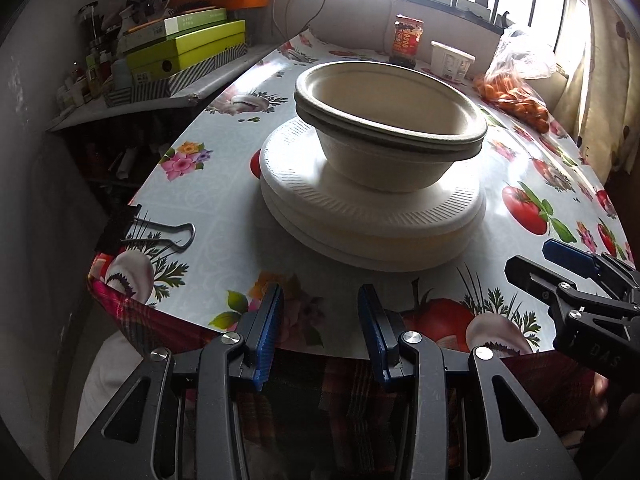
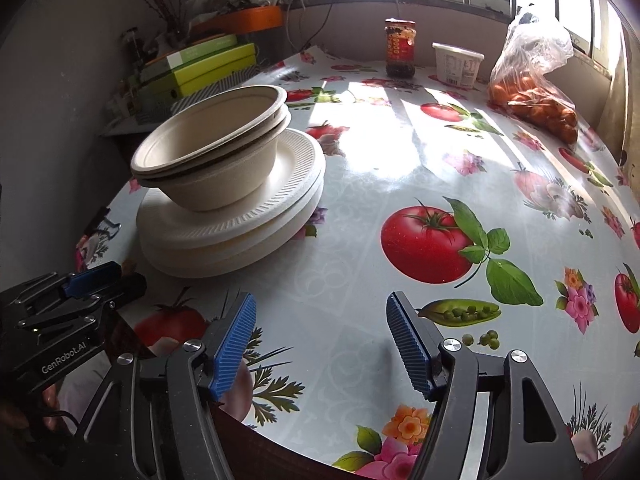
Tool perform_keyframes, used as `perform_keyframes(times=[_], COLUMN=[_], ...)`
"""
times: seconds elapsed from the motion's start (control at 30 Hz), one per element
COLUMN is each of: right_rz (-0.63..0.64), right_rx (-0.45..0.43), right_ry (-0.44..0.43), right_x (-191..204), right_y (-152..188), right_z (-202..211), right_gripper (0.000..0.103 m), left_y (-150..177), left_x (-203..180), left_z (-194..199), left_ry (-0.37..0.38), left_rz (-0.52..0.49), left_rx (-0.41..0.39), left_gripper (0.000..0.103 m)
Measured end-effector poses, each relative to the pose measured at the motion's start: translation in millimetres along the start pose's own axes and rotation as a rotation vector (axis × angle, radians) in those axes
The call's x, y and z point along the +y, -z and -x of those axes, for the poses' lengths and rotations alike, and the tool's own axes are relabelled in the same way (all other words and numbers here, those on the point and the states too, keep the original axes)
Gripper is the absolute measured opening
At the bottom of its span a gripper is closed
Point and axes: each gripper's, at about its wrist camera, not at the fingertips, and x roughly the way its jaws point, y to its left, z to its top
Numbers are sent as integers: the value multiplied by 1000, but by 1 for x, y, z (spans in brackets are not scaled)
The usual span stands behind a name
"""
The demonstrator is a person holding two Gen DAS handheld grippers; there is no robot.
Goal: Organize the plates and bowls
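Note:
Two nested beige bowls [image 1: 384,120] stand on a stack of white ribbed plates [image 1: 372,220] on the floral tablecloth; the bowls [image 2: 212,148] and plates [image 2: 236,216] also show in the right wrist view at the left. My left gripper [image 1: 320,300] is open and empty, at the table's near edge just short of the plates. My right gripper [image 2: 320,308] is open and empty over the near edge, to the right of the stack. Each gripper shows in the other's view: the right one [image 1: 568,276], the left one [image 2: 80,284].
A red-labelled jar [image 2: 400,48], a white tub [image 2: 458,64] and a plastic bag of oranges [image 2: 536,92] stand at the far side by the window. A binder clip [image 1: 152,232] grips the table's left edge. Stacked green boxes [image 1: 184,48] fill a side shelf.

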Motion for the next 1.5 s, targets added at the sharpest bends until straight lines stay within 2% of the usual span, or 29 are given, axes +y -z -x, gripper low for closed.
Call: perform_keyframes(times=[0.43,0.67,1.17,1.5], right_rz=[18,27,26,26], right_rx=[0,1,-8,-8], right_ry=[36,79,83,83], right_x=[-2,1,2,2], right_y=[4,5,7,6], right_z=[-6,-8,-8,-9], right_gripper=[76,81,86,86], left_y=[0,1,1,1], left_x=[-6,-10,-7,-6], left_z=[-3,-5,-8,-9], left_ry=[-26,-25,-36,-36], left_rz=[-19,-22,-10,-11], left_rx=[-8,-7,-12,-12], left_gripper=[41,62,74,75])
